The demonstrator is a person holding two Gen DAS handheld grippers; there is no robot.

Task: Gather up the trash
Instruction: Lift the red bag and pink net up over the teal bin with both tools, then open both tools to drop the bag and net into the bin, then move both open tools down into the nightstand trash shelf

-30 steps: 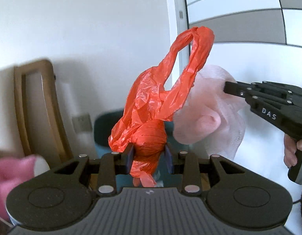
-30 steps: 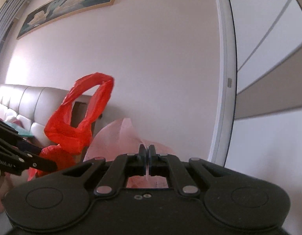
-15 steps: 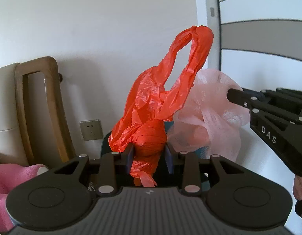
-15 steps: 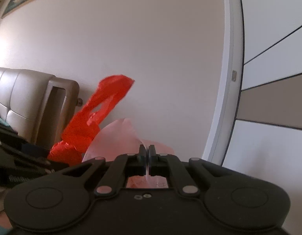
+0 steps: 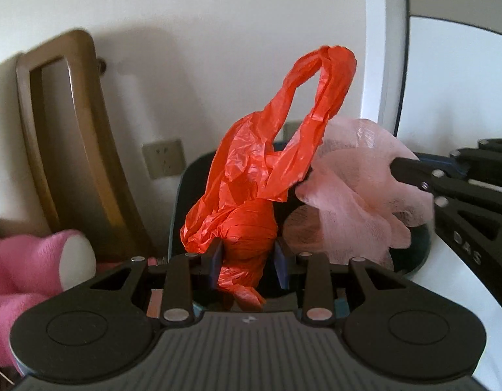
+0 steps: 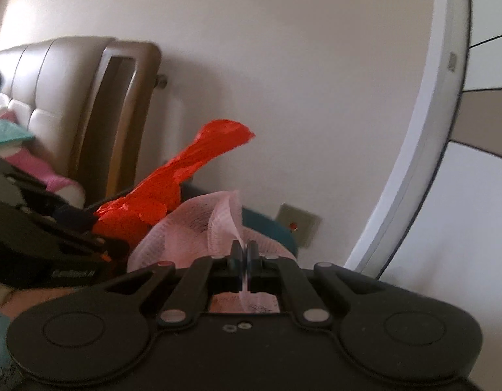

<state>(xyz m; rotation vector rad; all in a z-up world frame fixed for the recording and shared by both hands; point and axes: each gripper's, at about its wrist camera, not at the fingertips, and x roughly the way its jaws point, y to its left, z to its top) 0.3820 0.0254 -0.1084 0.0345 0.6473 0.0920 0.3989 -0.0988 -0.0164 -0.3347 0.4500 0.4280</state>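
Behind your two grippers stands a dark teal bin (image 5: 185, 202); most of its rim and all of its inside are hidden by what you carry, so what it holds cannot be told. To its left, a brown wooden frame (image 5: 55, 137) leans at the wall, its foot cut off behind a pink plush item (image 5: 29, 260). Only your right wrist view shows the padded beige headboard (image 6: 39, 75) and a wall plate with a red dot (image 6: 296, 224); only your left wrist view shows the socket plate (image 5: 164, 158).

Your left gripper (image 5: 247, 257) is clamped on the knotted waist of the red plastic bag (image 5: 260, 176), whose handle loop stands up above the bin. Your right gripper (image 6: 244, 255) is clenched tight on a strip of the pink mesh sheet (image 6: 185, 231), which bulges just beside the red bag, probably touching it.

The right gripper's arm reads "DAS"; lettering on the left gripper's arm, seen from the right, is too blurred to read.
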